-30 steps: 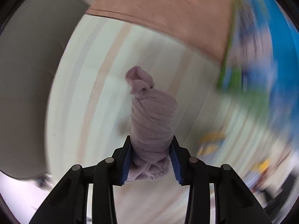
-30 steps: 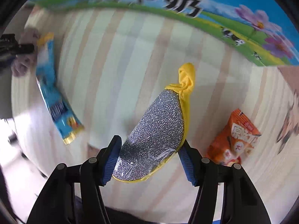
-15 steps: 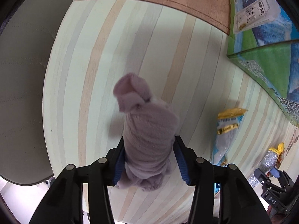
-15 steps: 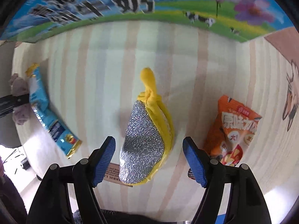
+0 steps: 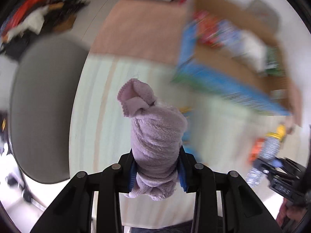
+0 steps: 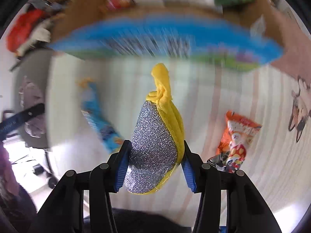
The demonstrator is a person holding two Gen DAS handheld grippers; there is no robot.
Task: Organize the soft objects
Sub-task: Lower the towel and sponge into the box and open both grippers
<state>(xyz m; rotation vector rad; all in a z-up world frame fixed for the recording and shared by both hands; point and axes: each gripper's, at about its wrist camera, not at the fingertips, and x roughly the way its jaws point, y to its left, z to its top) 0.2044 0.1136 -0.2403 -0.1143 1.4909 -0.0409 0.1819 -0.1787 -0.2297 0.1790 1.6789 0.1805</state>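
While both jaws have just closed, left gripper pinches lilac towel, right gripper glittery sponge.

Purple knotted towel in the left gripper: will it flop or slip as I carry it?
The purple knotted towel probably stays compact, since the knot bundles it and only its tip curls over. Slipping seems unlikely: the left gripper visibly squeezes its fuzzy pile. It looks light, likely easy to carry.

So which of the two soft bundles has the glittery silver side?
The yellow scrubbing cloth gripped in the right claw; the left claw grips a plain lilac towel roll.
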